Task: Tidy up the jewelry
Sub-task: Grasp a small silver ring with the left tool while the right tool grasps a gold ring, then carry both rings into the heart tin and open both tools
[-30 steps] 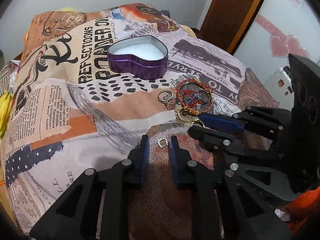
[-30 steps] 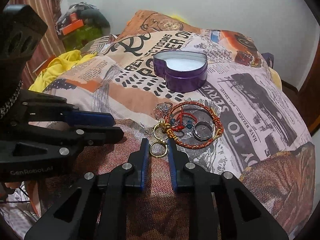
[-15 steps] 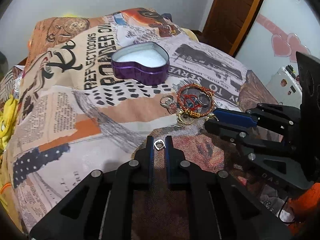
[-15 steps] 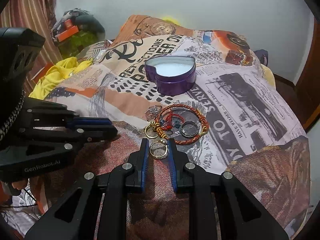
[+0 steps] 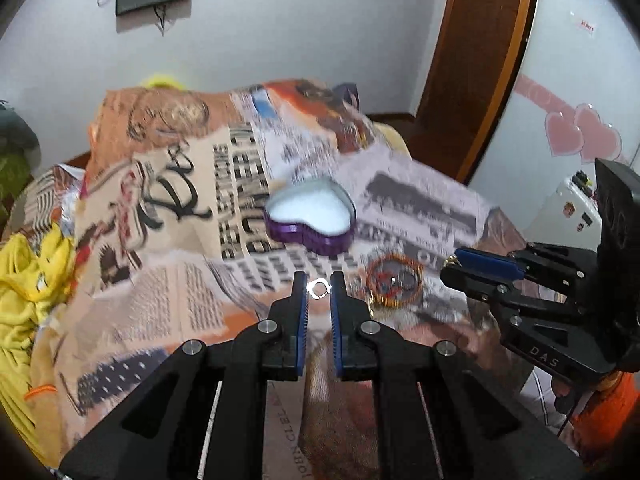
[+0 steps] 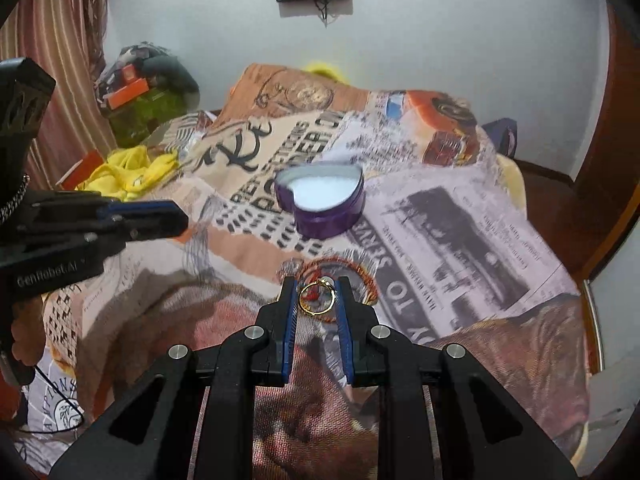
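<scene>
A purple heart-shaped tin (image 5: 311, 220) with a white lining stands open on the patterned bedspread; it also shows in the right wrist view (image 6: 325, 203). My left gripper (image 5: 319, 289) is shut on a small silver ring (image 5: 320, 289), held above the bed short of the tin. My right gripper (image 6: 317, 297) is shut on a gold ring (image 6: 317, 298), held above the pile. The remaining jewelry pile, with an orange braided bracelet (image 5: 394, 280), lies on the bedspread in front of the tin.
Yellow cloth (image 5: 30, 276) lies at the bed's left edge. A wooden door (image 5: 476, 64) and a white fridge with pink hearts (image 5: 580, 136) stand to the right. A green bag and orange boxes (image 6: 140, 100) sit by the striped curtain.
Both grippers have lifted off the bedspread with their rings and tilted up, so the wall now shows. The tin and pile stay in place.
</scene>
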Demonstrator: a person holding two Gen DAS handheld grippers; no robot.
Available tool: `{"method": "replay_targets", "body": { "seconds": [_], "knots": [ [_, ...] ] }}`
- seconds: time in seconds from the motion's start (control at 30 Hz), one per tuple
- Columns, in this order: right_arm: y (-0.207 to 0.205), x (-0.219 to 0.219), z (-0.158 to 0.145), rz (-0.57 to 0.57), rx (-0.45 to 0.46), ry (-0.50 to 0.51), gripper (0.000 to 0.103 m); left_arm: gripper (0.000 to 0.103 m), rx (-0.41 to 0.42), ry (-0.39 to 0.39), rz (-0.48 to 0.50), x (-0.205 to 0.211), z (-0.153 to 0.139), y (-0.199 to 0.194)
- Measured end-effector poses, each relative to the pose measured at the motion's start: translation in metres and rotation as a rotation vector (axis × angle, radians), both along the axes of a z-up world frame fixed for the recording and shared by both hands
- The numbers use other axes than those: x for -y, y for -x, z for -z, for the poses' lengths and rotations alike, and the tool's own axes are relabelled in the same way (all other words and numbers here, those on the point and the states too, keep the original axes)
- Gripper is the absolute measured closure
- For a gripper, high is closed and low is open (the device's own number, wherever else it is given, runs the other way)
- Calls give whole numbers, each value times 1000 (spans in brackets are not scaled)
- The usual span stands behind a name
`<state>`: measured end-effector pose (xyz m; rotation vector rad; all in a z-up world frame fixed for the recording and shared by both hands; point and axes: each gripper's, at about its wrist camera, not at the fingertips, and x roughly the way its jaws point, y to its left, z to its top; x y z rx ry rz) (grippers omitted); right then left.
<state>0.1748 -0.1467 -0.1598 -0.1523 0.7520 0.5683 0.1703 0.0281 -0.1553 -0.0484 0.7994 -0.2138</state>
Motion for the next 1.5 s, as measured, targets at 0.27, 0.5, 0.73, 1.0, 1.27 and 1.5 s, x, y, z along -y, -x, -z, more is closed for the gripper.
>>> {"method": "replay_targets", "body": {
  "seconds": [0.27, 0.5, 0.73, 1.0, 1.27, 1.5],
  "knots": [
    [-9, 1, -24, 24, 69, -33, 86, 94, 75, 11, -19, -2, -24, -8],
    [-22, 0, -37, 35, 118, -59, 86, 94, 126, 3, -14, 1, -37, -27],
    [-37, -2, -36, 40, 132, -75, 86, 94, 138, 14, -11, 1, -39, -54],
    [-63, -16, -29, 26, 121, -82, 86, 94, 100, 13, -4, 0, -25, -80],
    [-84, -27, -18, -15, 71, -100, 86, 94, 47, 11, 22, -2, -7, -102],
    [-96, -39, -4, -52, 44, -55, 86, 94, -11, 11, 33, -4, 13, -122]
  ]
}}
